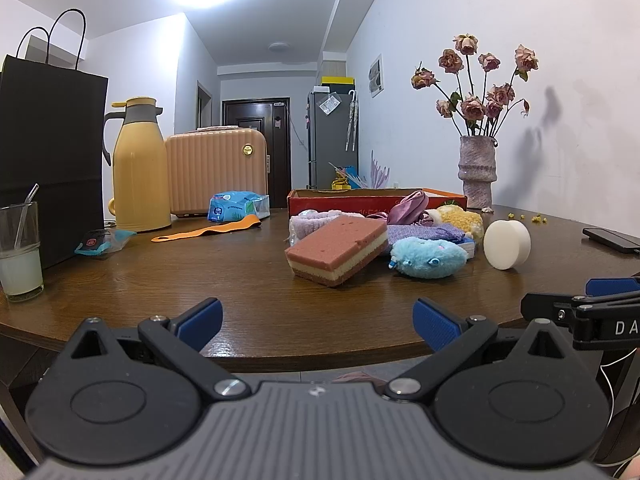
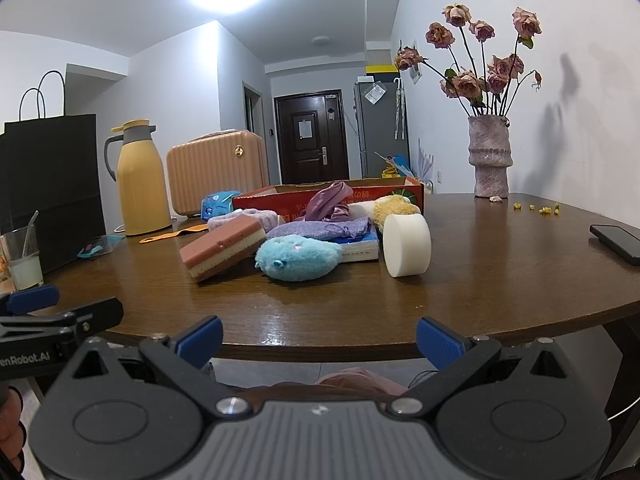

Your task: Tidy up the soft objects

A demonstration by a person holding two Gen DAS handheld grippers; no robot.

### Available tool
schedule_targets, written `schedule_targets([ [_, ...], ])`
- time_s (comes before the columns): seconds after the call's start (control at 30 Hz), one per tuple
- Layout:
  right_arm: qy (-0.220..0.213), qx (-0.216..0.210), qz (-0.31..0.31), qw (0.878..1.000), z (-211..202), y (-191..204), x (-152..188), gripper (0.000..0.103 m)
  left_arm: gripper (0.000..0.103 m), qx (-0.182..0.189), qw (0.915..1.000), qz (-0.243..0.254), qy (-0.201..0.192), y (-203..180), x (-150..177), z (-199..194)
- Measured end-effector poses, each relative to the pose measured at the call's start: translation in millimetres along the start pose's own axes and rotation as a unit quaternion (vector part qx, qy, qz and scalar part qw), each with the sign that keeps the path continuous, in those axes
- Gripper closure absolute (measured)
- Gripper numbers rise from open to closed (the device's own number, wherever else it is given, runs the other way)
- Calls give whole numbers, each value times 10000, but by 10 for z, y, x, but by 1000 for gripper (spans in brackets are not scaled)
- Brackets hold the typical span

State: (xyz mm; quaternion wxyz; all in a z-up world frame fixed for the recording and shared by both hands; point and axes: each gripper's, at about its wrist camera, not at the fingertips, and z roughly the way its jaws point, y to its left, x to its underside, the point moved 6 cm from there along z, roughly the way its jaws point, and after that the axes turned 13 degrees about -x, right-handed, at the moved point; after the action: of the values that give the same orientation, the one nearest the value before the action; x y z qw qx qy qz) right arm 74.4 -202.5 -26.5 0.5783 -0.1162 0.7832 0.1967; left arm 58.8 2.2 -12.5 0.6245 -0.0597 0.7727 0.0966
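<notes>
A pile of soft things lies mid-table in front of a red cardboard box (image 1: 360, 199) (image 2: 288, 196): a layered pink sponge (image 1: 338, 249) (image 2: 224, 246), a blue plush toy (image 1: 428, 258) (image 2: 298, 258), a white round foam puff (image 1: 507, 244) (image 2: 407, 244), a purple knit cloth (image 1: 424, 233) (image 2: 320, 229), a purple satin scrunchie (image 1: 408, 205) (image 2: 330, 198), a yellow fluffy piece (image 1: 460, 218) (image 2: 394, 206) and a lilac towel (image 1: 316, 220) (image 2: 256, 218). My left gripper (image 1: 318, 322) is open and empty at the table's near edge. My right gripper (image 2: 320, 338) is open and empty too, to the right of the left one.
A yellow thermos (image 1: 138, 168), peach mini suitcase (image 1: 218, 168), black paper bag (image 1: 48, 152), glass of milky drink (image 1: 20, 252), orange strap (image 1: 208, 230) and wipes pack (image 1: 236, 206) stand at the left. A vase of dried roses (image 1: 478, 168) and a phone (image 1: 612, 238) are at the right.
</notes>
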Motion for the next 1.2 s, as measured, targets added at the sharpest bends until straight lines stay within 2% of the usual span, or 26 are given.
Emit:
schedule_targets([
  [0.8,10,29,31,10000,11,-20,4,0,0,-8,10000,-7,-11,0,-1,-3],
  [1.07,-8,10,66,10000,24,-37,-4,0,0,220,9997,51,-53,-31,1,-23],
  [1.2,35,23,113,9999,48,-98,-14,0,0,-45,9998,38,-186,3,-38,77],
])
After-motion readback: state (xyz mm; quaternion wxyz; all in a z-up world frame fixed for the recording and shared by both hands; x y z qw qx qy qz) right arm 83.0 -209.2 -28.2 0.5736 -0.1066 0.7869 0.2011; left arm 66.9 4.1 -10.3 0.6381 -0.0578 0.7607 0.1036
